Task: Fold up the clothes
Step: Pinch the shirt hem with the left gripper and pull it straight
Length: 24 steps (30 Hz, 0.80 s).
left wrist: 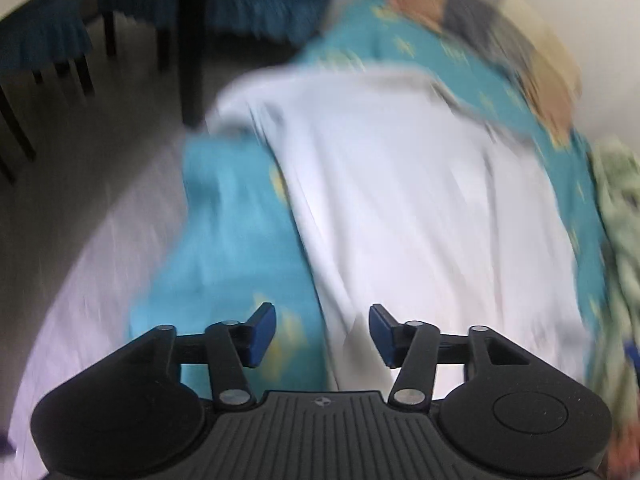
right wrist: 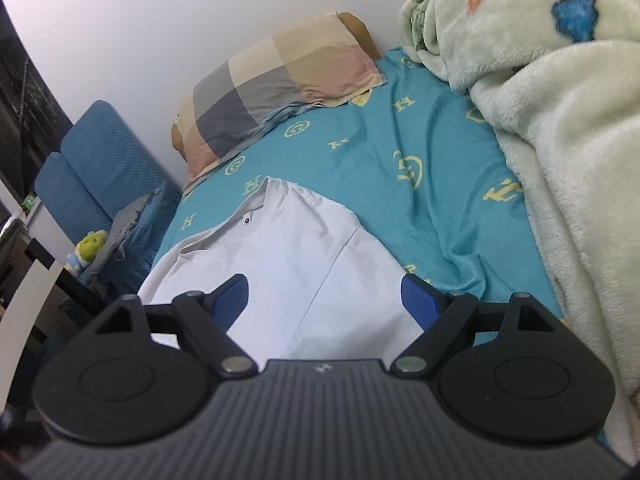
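On the bed, a white shirt (right wrist: 280, 264) lies flat on the teal sheet (right wrist: 420, 168), collar toward the checked pillow (right wrist: 280, 88). Left gripper (left wrist: 322, 336) hovers over the shirt's edge, jaws apart, nothing between them (view is motion-blurred). Right gripper (right wrist: 326, 300) sits above the shirt, jaws spread wide, empty. Fleece blanket (right wrist: 560, 120) bunched alongside.

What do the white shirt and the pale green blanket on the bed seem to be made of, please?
Shirt: probably thin woven cotton or a blend, matte; it lies flat with crisp seams and a small dark button. Blanket: likely plush fleece, with a fuzzy nap, soft thick folds and printed cartoon figures.
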Each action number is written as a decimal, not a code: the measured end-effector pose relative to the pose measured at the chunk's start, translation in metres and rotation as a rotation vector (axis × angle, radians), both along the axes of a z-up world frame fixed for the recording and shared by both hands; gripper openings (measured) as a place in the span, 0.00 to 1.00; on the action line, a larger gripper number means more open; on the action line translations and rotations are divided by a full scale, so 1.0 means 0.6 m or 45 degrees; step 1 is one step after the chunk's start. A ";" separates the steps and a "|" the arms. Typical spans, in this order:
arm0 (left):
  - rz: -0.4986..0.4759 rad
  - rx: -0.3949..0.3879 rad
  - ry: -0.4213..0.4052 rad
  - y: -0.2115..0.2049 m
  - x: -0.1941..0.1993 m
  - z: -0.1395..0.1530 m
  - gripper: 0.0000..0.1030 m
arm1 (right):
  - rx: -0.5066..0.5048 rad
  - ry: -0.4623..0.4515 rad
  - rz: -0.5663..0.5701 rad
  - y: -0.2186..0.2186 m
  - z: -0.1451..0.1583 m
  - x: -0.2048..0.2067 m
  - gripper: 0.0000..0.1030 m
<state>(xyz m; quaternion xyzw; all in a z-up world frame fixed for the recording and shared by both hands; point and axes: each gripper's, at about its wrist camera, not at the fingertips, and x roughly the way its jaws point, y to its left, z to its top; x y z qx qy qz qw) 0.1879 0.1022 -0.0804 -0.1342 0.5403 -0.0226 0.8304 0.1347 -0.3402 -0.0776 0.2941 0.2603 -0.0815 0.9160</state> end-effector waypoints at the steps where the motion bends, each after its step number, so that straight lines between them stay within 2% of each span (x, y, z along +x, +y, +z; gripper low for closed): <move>1: -0.028 0.001 0.038 -0.017 -0.028 -0.002 0.58 | -0.003 -0.008 0.001 -0.001 0.004 -0.006 0.83; 3: -0.088 -0.024 0.111 -0.051 -0.081 -0.012 0.59 | -0.004 -0.020 0.005 -0.004 0.010 -0.018 0.83; 5: -0.129 -0.164 0.179 -0.074 -0.112 -0.029 0.63 | -0.007 -0.022 0.007 -0.005 0.015 -0.028 0.83; 9: -0.178 -0.088 0.194 -0.114 -0.145 -0.049 0.63 | -0.005 -0.004 0.029 -0.003 0.019 -0.050 0.83; 10: -0.193 -0.068 0.178 -0.113 -0.155 -0.049 0.59 | -0.007 -0.003 0.033 -0.002 0.020 -0.056 0.83; 12: -0.196 -0.056 0.173 -0.117 -0.162 -0.040 0.35 | -0.014 -0.005 0.044 0.000 0.023 -0.067 0.83; 13: -0.195 -0.058 0.179 -0.119 -0.163 -0.035 0.09 | -0.020 -0.007 0.049 0.001 0.025 -0.072 0.83; 14: -0.190 -0.070 0.189 -0.106 -0.158 -0.033 0.04 | -0.027 -0.009 0.053 0.001 0.027 -0.077 0.82; 18: -0.197 0.003 0.191 -0.061 -0.182 0.020 0.03 | -0.036 0.001 0.053 -0.004 0.030 -0.090 0.83; 21: -0.177 0.141 0.212 -0.011 -0.180 0.042 0.03 | -0.008 0.013 0.039 -0.013 0.030 -0.096 0.83; 24: -0.140 0.269 0.303 0.025 -0.174 0.036 0.01 | 0.024 0.000 0.023 -0.024 0.035 -0.099 0.82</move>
